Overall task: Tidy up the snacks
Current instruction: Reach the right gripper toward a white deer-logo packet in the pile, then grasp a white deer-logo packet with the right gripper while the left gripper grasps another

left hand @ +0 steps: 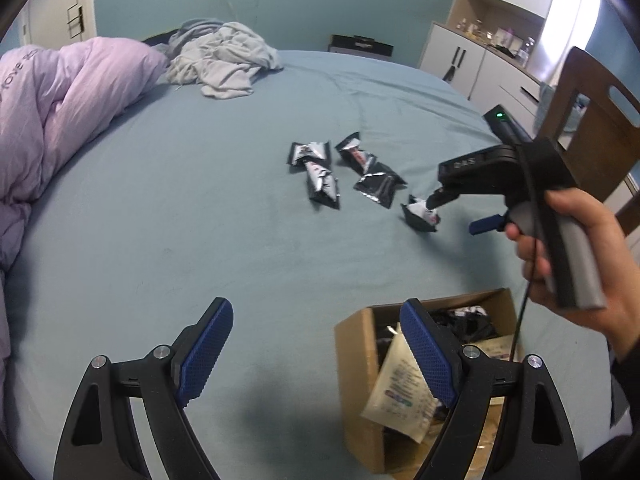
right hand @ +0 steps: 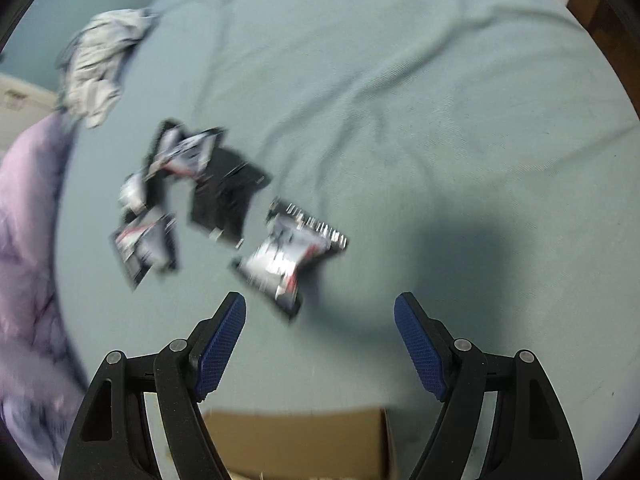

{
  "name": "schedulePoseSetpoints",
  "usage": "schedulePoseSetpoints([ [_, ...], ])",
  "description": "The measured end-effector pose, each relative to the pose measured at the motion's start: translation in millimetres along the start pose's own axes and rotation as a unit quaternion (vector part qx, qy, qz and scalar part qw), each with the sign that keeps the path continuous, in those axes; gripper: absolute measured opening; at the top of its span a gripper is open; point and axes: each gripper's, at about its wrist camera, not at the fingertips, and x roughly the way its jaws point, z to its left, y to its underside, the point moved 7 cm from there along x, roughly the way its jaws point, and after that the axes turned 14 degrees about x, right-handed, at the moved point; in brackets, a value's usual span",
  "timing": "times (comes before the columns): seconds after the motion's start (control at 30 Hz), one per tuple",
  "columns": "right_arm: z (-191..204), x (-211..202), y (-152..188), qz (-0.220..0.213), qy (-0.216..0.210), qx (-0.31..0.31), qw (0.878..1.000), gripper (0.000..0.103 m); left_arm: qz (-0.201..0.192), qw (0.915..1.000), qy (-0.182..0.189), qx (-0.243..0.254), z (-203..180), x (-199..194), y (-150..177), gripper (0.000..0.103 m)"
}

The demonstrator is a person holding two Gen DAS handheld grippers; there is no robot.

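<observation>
Gaping wide, the right gripper (right hand: 320,344) shows both ribbed blue pads (right hand: 222,350) spread with nothing between them, and just above them, centre of the right wrist view, lies a crinkly silver-and-black snack packet (right hand: 290,258) on the bed sheet (right hand: 440,120). Motion blur smears that whole view. Up and left of it sit more foil packets (right hand: 180,184) in a loose cluster, black and silver with red flashes, flat and rectangular. A strip of brown cardboard box (right hand: 296,440) shows at the bottom edge.

Over to the left wrist view: the left gripper (left hand: 316,356) is also splayed, its textured blue pads (left hand: 206,354) holding nothing, low in the frame. Lower right stands the open cardboard box (left hand: 356,364), dark wrappers and a cream pouch (left hand: 400,392) inside. Mid-right, a hand (left hand: 576,256) grips the grey handle, and the right gripper (left hand: 434,200) there dips at the nearest packet (left hand: 420,214). Four more packets (left hand: 344,170) lie scattered mid-frame on the soft blue-grey sheet. Upper left, a puffy lilac duvet (left hand: 60,120) and crumpled grey clothing (left hand: 224,60).
</observation>
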Motion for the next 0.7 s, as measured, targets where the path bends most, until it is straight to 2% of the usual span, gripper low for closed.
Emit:
schedulePoseSetpoints([
  [0.17, 9, 28, 1, 0.018, -0.016, 0.02, 1.0, 0.076, 0.018, 0.9998, -0.001, -0.003, 1, 15, 2, 0.087],
  [0.2, 8, 31, 2, 0.013, -0.02, 0.022, 0.999, 0.073, 0.019, 0.9998, 0.001, -0.004, 0, 17, 2, 0.087],
  [0.23, 8, 29, 1, 0.001, -0.029, 0.026, 0.999, 0.05, 0.018, 0.9998, -0.001, -0.003, 0, 18, 1, 0.087],
  [0.27, 5, 25, 1, -0.01, -0.038, 0.035, 0.999, 0.042, 0.018, 0.9998, -0.004, -0.002, -1, 19, 1, 0.087],
  [0.37, -15, 6, -5, -0.062, -0.05, 0.06, 0.995, 0.042, 0.016, 0.9998, -0.009, 0.006, -2, 19, 1, 0.087],
  [0.5, -36, -31, 5, -0.082, -0.095, 0.054, 0.991, 0.041, 0.022, 0.9996, -0.018, 0.009, 0, 20, 4, 0.087],
  [0.63, -57, -84, 45, -0.112, -0.123, -0.003, 0.986, 0.041, 0.023, 0.9994, -0.02, 0.016, -3, 21, 4, 0.087],
  [0.7, -73, -108, 78, -0.113, -0.155, -0.013, 0.981, 0.041, 0.026, 0.9991, -0.022, 0.027, -6, 23, 3, 0.087],
])
